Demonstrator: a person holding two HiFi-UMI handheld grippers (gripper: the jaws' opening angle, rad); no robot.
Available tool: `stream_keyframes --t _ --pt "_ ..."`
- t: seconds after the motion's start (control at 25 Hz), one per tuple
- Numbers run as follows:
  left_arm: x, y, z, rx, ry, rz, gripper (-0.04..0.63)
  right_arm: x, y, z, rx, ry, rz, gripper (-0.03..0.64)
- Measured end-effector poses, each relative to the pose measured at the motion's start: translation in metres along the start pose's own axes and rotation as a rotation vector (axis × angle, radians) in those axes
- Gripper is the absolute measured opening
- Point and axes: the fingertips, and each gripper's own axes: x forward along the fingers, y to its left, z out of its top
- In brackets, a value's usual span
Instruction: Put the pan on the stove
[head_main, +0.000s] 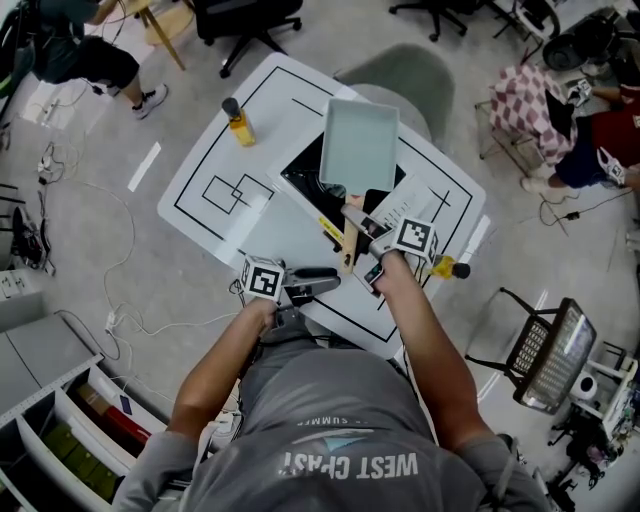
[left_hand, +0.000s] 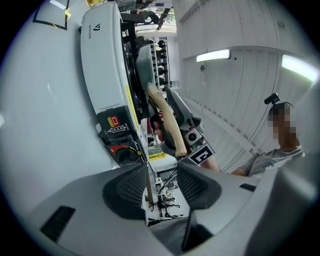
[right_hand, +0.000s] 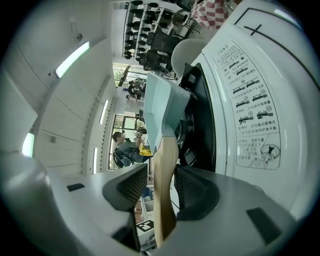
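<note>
A: What's on the left?
B: The left gripper (left_hand: 162, 182) is spread and empty; the white stove (left_hand: 102, 65) on the bench (head_main: 215, 190) reads "GAS" (left_hand: 118, 129).
A: And the pan?
B: The pan (head_main: 360, 145) is square and pale green; it sits on the stove; its wooden handle (right_hand: 162, 165) lies between the right gripper's (right_hand: 161, 185) spread jaws.

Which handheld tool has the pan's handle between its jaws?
The right tool: the pale green square pan's wooden handle runs between its jaws. The left tool stands apart.
</note>
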Motion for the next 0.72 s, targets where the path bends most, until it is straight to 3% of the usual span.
stream_keyframes --t 0.24,0.32,0.72 --pt "-0.006 -0.002 0.001 0.012 -0.014 -0.005 0.186 -0.001 0.005 -0.002 -0.046 -0.024 -0.032 0.207" --pt "-0.009 -0.003 0.001 0.016 -0.020 -0.005 0.186 -0.002 0.005 -0.008 -0.061 -0.015 -0.050 0.131" --pt "-0.015 -0.006 -0.004 0.028 -0.025 0.008 0.186 -0.004 0.007 -0.031 0.069 0.012 0.003 0.126"
